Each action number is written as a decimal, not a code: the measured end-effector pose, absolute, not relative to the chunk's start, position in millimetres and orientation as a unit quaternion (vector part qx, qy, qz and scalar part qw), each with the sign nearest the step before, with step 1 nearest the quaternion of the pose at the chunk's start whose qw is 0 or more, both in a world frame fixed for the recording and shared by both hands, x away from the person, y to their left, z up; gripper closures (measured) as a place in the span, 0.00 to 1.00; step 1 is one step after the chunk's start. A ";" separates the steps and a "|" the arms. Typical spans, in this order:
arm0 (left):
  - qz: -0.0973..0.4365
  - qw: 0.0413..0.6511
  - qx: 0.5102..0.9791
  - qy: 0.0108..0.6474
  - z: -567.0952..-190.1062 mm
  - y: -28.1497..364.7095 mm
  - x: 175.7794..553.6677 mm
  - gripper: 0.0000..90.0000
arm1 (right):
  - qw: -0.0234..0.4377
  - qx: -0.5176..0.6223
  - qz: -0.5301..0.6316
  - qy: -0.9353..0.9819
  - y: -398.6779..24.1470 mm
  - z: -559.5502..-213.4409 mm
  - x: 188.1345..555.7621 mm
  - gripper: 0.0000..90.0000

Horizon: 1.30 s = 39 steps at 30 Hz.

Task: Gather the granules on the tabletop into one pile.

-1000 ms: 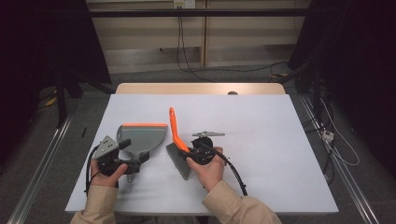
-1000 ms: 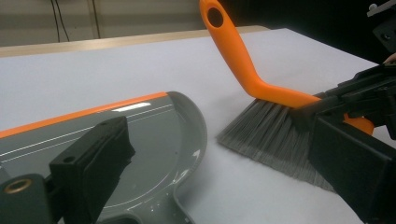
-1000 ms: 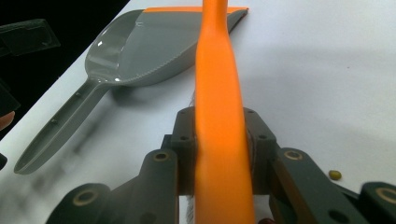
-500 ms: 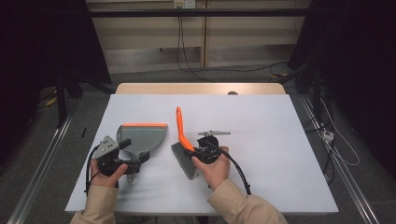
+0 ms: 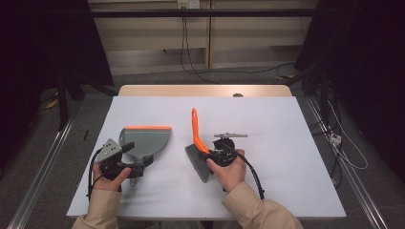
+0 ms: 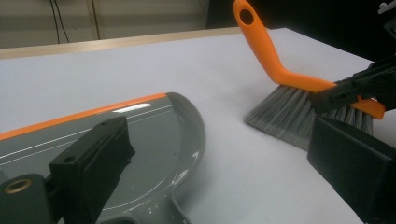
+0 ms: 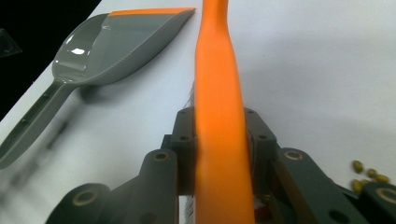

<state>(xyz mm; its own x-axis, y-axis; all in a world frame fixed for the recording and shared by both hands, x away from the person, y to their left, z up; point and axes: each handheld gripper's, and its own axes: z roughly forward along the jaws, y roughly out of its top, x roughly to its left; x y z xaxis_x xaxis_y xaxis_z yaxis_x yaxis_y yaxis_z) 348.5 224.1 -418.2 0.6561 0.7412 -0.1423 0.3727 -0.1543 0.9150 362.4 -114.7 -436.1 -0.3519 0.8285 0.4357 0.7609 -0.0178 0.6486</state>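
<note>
The brush point(image 5: 198, 148) is sitting just below the centre of the high view, its orange handle reaching up toward the middle of the frame and its grey bristles point(image 5: 199, 163) splaying down and to the right onto the white tabletop point(image 5: 286, 143). The right hand-held gripper point(image 5: 220, 153) is clamping that brush: in the right gripper view the orange handle point(image 7: 218, 116) is running straight up the middle of the frame, pinched between the two black jaws pressing on its sides. In the left gripper view the brush point(image 6: 299, 93) is showing at upper right, bristles touching the tabletop, handle angled up to the top edge.

To the left of the brush, a little apart from it, the grey dustpan point(image 5: 145, 142) is lying flat with its orange lip toward the top of the frame. The left hand-held gripper point(image 5: 125, 161) is sitting at the pan's handle end, lower left of the high view; its jaws are standing wide in the left gripper view, one over the pan's rear rim point(image 6: 154, 154), and whether they are pressing on the handle I cannot tell.

At the lower right edge of the right gripper view, a few small yellow grains point(image 7: 369, 175) are lying on the tabletop.
</note>
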 end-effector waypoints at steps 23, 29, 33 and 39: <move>0.174 0.530 0.740 0.375 -417.9 222.9 348.2 0.07 | 0.044 0.584 0.428 0.688 -147.5 -435.3 361.4 0.79; 0.174 0.530 0.740 0.375 -417.9 222.9 348.1 0.07 | 0.045 0.590 0.427 0.683 -155.2 -435.4 360.9 0.79; 0.174 0.529 0.742 0.374 -417.7 222.7 348.1 0.07 | 0.048 0.593 0.427 0.681 -159.0 -435.4 360.2 0.79; 0.176 0.529 0.741 0.374 -417.4 223.1 347.9 0.07 | 0.050 0.597 0.428 0.677 -165.3 -435.7 358.4 0.79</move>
